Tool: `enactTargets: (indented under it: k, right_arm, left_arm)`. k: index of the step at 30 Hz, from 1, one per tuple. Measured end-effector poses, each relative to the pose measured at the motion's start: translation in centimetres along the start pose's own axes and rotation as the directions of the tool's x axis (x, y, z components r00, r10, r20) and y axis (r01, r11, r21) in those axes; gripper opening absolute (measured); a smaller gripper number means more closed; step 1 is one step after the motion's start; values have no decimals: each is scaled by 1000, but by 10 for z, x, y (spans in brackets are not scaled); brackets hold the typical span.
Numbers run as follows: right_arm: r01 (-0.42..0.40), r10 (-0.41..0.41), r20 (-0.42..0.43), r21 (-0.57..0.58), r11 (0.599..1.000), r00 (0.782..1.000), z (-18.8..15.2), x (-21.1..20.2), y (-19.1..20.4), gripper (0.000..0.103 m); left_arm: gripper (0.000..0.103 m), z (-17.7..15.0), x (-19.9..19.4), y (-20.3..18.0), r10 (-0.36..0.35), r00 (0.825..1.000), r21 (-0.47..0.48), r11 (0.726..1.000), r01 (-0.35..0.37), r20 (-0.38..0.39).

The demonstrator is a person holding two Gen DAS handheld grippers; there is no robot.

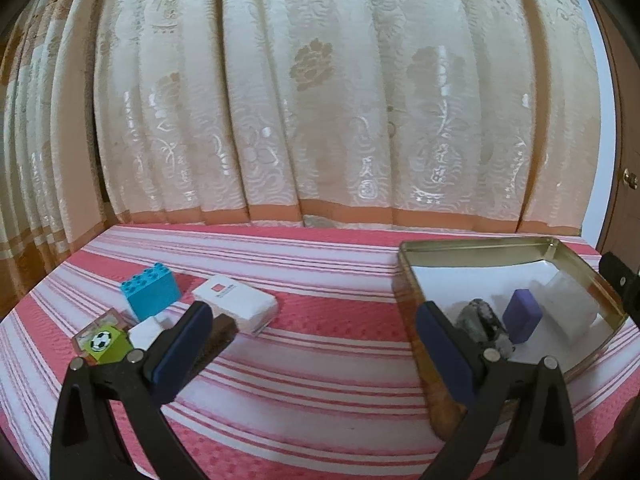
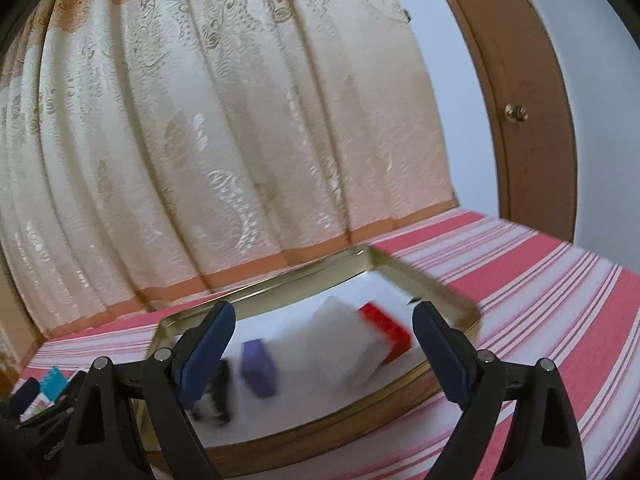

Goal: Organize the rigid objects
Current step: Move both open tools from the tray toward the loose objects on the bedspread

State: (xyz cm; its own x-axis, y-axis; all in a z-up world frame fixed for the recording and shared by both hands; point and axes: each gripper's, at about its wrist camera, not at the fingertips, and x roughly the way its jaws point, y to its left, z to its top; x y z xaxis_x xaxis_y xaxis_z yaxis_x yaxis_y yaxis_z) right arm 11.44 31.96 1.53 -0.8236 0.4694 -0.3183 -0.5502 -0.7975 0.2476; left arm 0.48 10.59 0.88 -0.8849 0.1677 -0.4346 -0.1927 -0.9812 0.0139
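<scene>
— What's loose on the striped cloth (image 1: pixel 312 344)?

— On my left: one green football cube (image 1: pixel 105 345), one blue studded brick (image 1: pixel 151 295), one white box (image 1: pixel 236 304), long axis running left-near to right-far.

— And the tin (image 1: pixel 436 380)?

— At right, holding four: speckled stone (image 1: pixel 480 322), purple block (image 1: pixel 522 315), white block (image 1: pixel 570 310), red brick (image 2: pixel 386 331).

— Grippers?

— My left gripper (image 1: pixel 308 344) and right gripper (image 2: pixel 324 340) both gape, empty.

Left gripper (image 1: pixel 316 336): 2 black fingers with blue pads (image 1: pixel 182 354) spread wide — nothing between them, tips held low and level, pointing forward. Right gripper (image 2: pixel 324 340): likewise parted wide, blue pads (image 2: pixel 208 354) facing each other across an empty gap — tilted a little, its view blurred. Left gripper's black frame visible at the lower left edge of the right wrist view.
</scene>
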Motion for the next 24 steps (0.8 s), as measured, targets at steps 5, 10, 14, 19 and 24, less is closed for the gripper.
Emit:
enactTargets:
  k: [5,10,14,19,24]
  right_arm:
    - [-43,42,-20,-22,999,999,-9,-5,26,92]
    - [-74,72,-38,-45,996,997,-18,-8,53,92]
    - [-91,88,-49,-58,994,995,-24,-9,72,92]
    - [-122,116,-78,-79,989,990,-34,-9,99,92]
    - [-162,149,-125,-96,982,981,-44,-8,126,92]
  left_arm:
    - [103,-1,0,13,10,1000,3,1000,-10,-4]
    - [103,-2,2,28,18,1000,-4,1000,-18,-15]
    - [103,-2,4,44,26,999,-9,1000,-26,-26]
    - [103,-2,12,68,31,998,-28,999,-32,-59]
    - [103,-3,20,104,54,993,-54,997,-59,-105]
